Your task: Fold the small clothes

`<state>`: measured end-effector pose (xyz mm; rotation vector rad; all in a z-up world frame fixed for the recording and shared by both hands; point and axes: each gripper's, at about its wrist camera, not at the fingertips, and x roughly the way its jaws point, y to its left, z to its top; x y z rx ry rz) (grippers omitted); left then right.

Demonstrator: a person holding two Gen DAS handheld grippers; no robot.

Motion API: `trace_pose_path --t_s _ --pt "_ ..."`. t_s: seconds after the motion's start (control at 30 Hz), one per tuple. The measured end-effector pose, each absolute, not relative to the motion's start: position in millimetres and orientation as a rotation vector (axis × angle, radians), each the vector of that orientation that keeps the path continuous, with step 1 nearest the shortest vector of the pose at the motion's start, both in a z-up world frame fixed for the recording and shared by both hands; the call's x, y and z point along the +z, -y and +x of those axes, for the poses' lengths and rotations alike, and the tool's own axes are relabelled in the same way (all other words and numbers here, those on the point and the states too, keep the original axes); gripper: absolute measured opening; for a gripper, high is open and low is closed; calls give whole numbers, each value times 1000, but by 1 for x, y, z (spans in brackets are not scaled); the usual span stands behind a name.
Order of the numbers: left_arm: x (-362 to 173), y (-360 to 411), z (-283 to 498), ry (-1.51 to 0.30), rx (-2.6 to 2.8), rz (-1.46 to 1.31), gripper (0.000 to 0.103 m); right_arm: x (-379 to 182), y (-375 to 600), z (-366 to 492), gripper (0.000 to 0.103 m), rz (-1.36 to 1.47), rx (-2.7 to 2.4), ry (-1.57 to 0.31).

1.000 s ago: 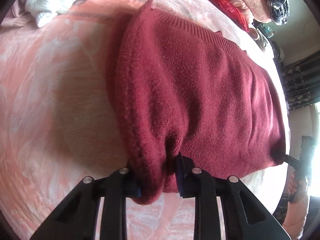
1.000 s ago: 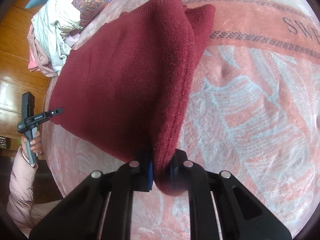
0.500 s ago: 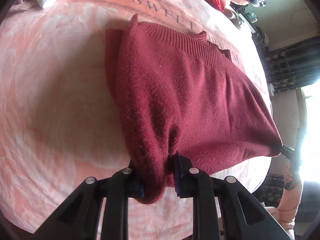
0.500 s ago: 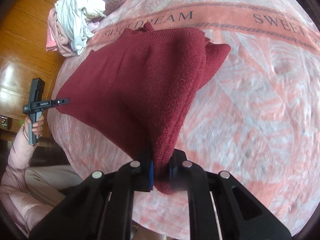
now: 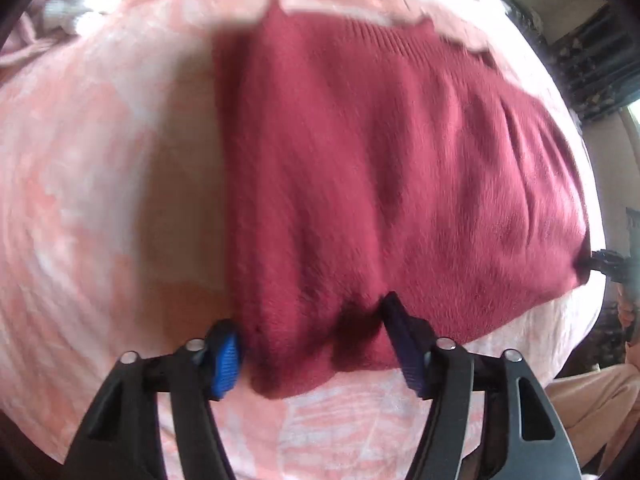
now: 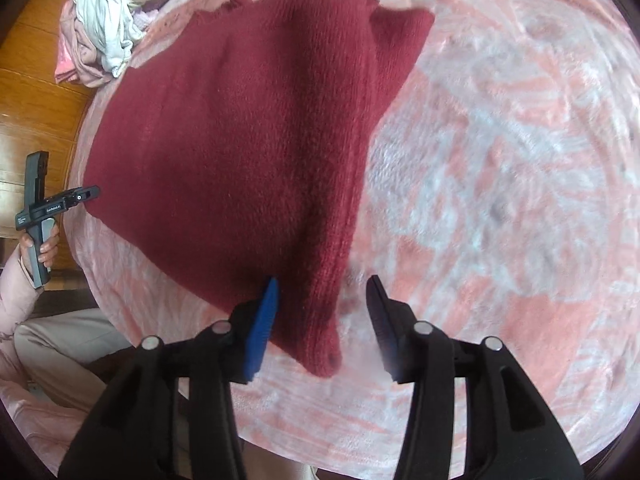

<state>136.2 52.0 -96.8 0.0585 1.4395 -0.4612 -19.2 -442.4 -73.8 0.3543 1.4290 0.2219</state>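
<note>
Both tools, left (image 5: 316, 344) and right (image 6: 322, 320), just opened off the sweater (image 6: 248, 140) corners on the bed (image 6: 500, 200), holding nothing; fold laid.

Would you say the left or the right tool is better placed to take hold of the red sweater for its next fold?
Probably left. The left tool, just opened, straddles a thick corner of the red sweater. The right tool, just opened too, has only a narrow tip between its pads.

A bed under a pink patterned blanket (image 6: 500, 160) carries a dark red sweater (image 6: 248, 140) spread flat, with a heap of pale clothes (image 6: 112, 20) at its far edge.
</note>
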Motion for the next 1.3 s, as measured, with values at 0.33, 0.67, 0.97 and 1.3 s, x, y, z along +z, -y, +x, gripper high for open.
trace_pose_path --t_s 0.33,0.67,0.97,1.3 --pt "-32 -43 227 -1224 -394 42 71 -35 448 121 70 307 182 -1330" --pt "-108 -1 273 -1309 -407 74 76 -98 466 159 77 454 229 -1356" --pt "-108 7 282 -1302 -398 33 39 -102 460 174 28 452 273 -1330" --pt "-73 15 276 -1175 -381 26 10 -44 475 174 11 472 274 -1142"
